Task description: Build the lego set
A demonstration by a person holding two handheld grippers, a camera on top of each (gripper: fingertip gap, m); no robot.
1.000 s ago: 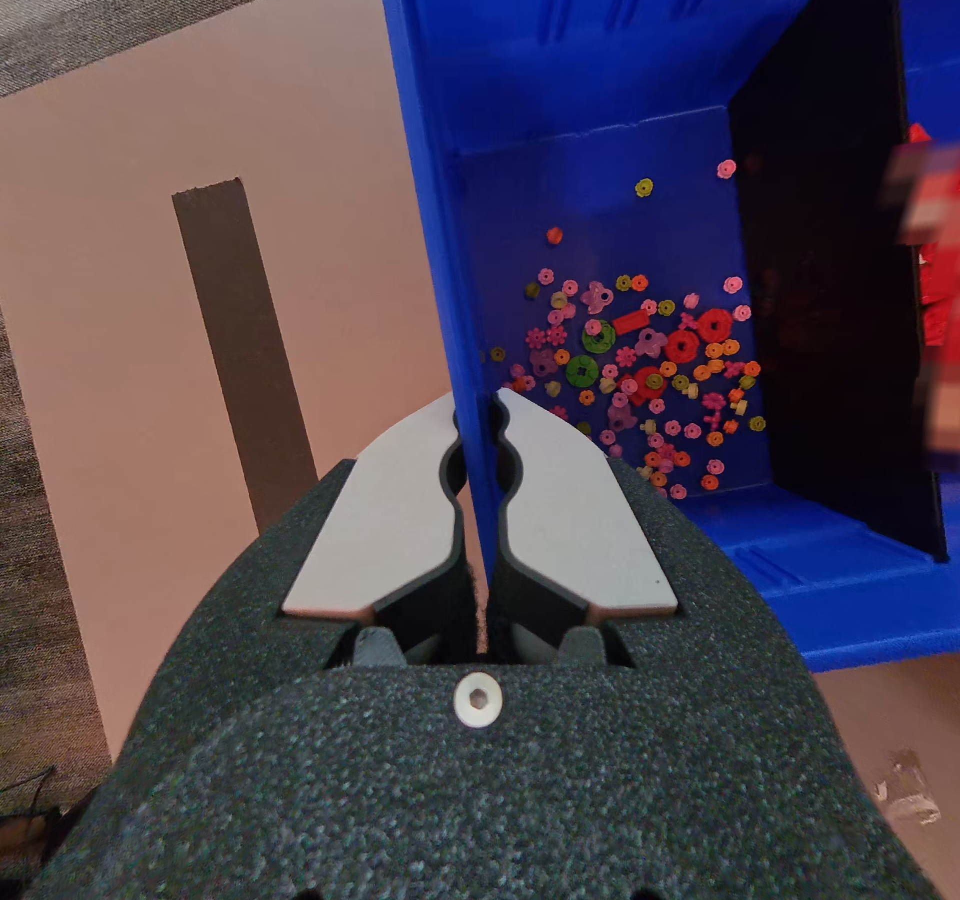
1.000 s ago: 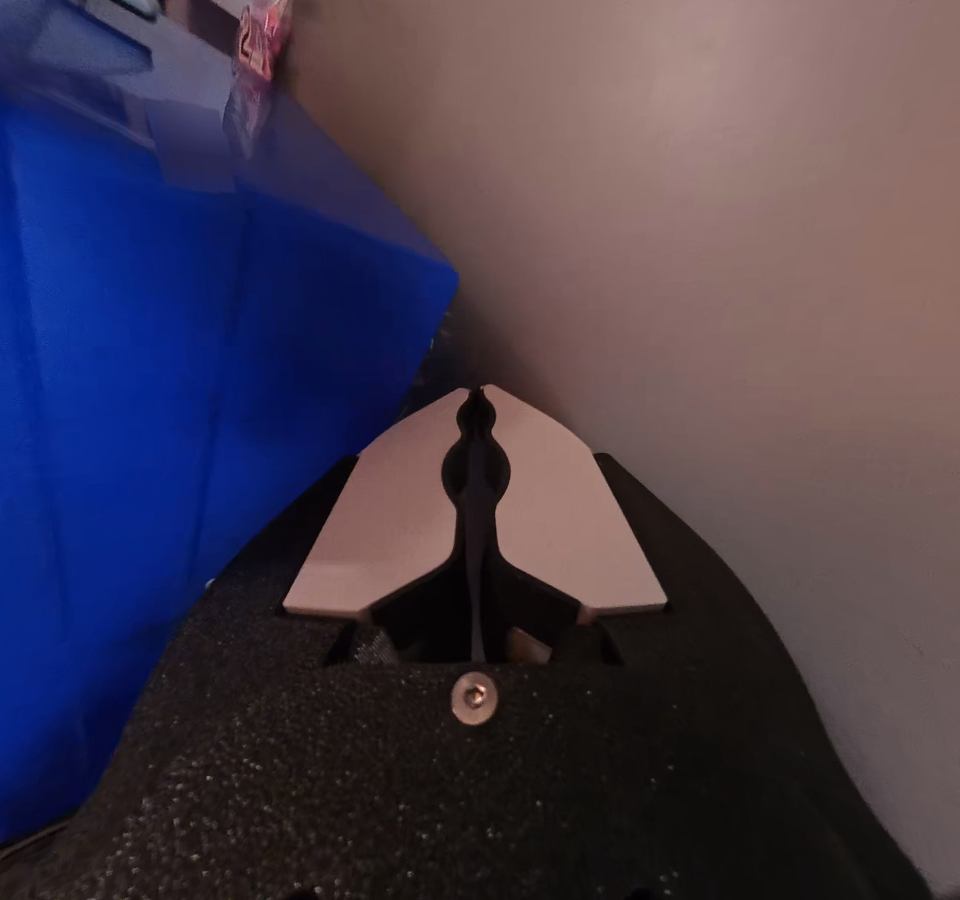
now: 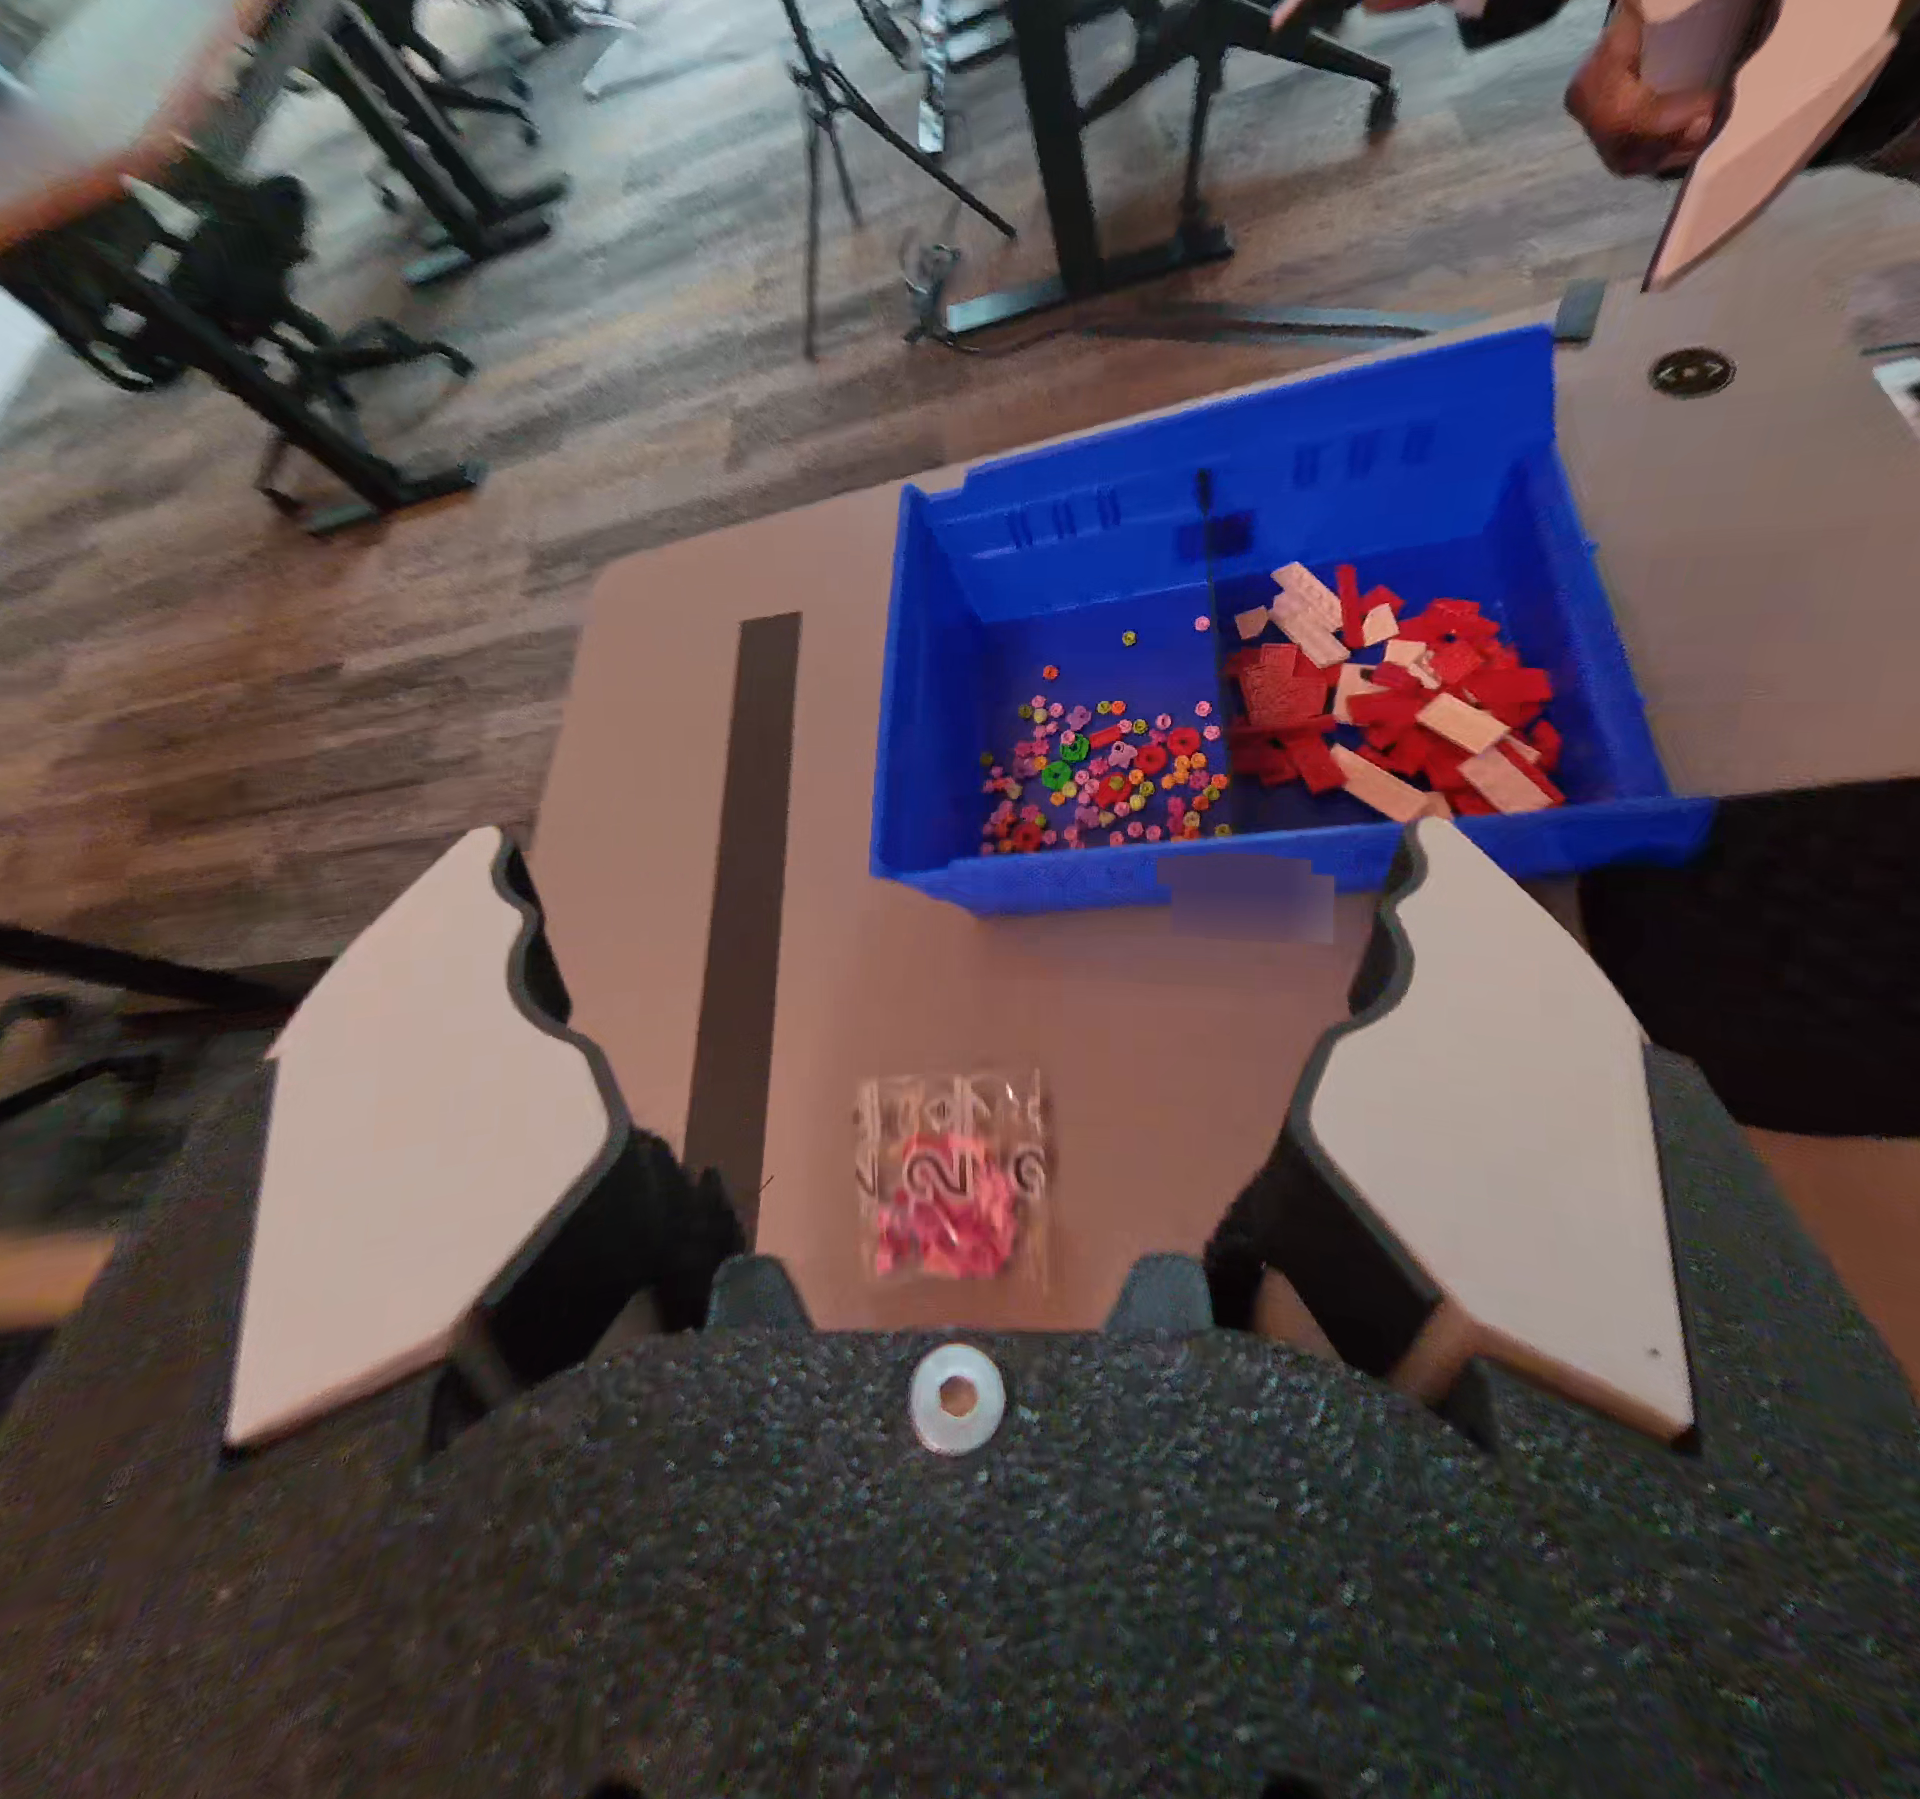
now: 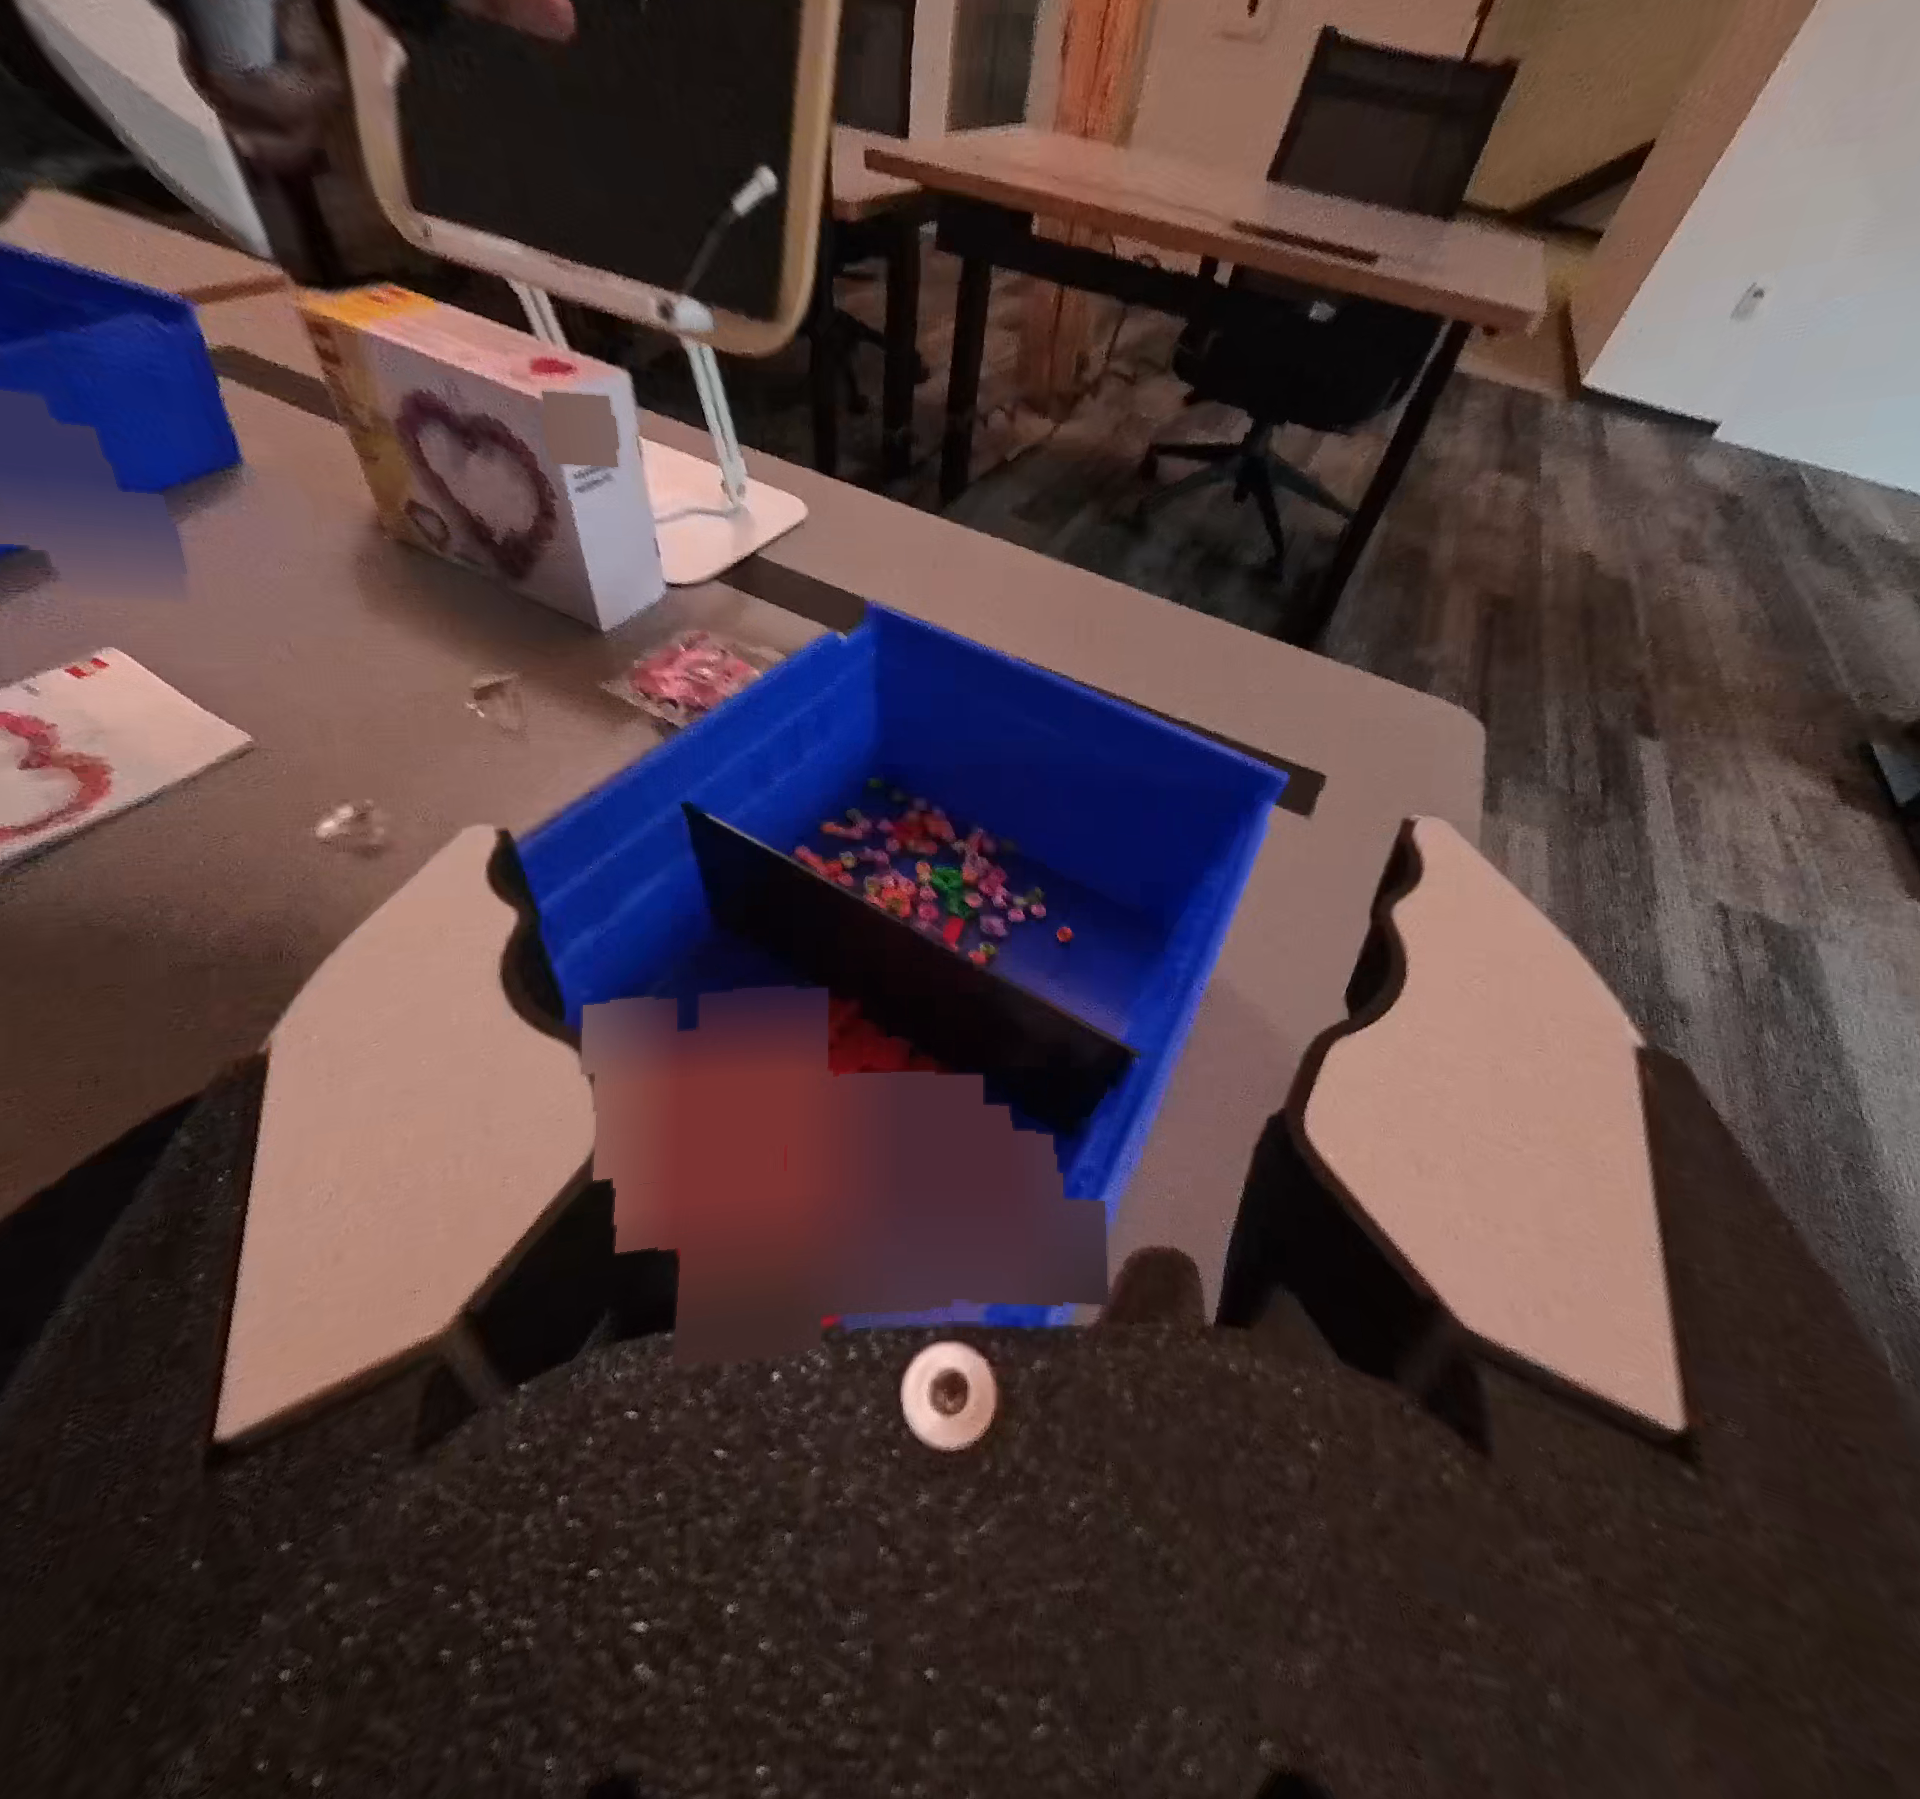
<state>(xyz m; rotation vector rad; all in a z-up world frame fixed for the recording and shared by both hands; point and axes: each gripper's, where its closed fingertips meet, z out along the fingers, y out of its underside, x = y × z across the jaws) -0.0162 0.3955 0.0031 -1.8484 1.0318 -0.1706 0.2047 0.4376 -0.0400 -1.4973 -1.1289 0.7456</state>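
The blue bin (image 3: pixel 1288 876) stands on the grey table (image 3: pixel 644 793), near its far corner. A black divider (image 4: pixel 904 970) splits it in two compartments: one has small coloured round pieces (image 3: pixel 1101 773), the other has red and white bricks (image 3: pixel 1392 710). A clear bag of pink pieces (image 3: pixel 951 1193) lies on the table just in front of the bin. The left gripper (image 3: pixel 956 866) is above the table with its fingers wide apart and empty. The right gripper (image 4: pixel 945 866) is above the bin, also spread wide and holding nothing. Farther left on the table stand a set box (image 4: pixel 488 471) and an instruction sheet (image 4: pixel 94 752).
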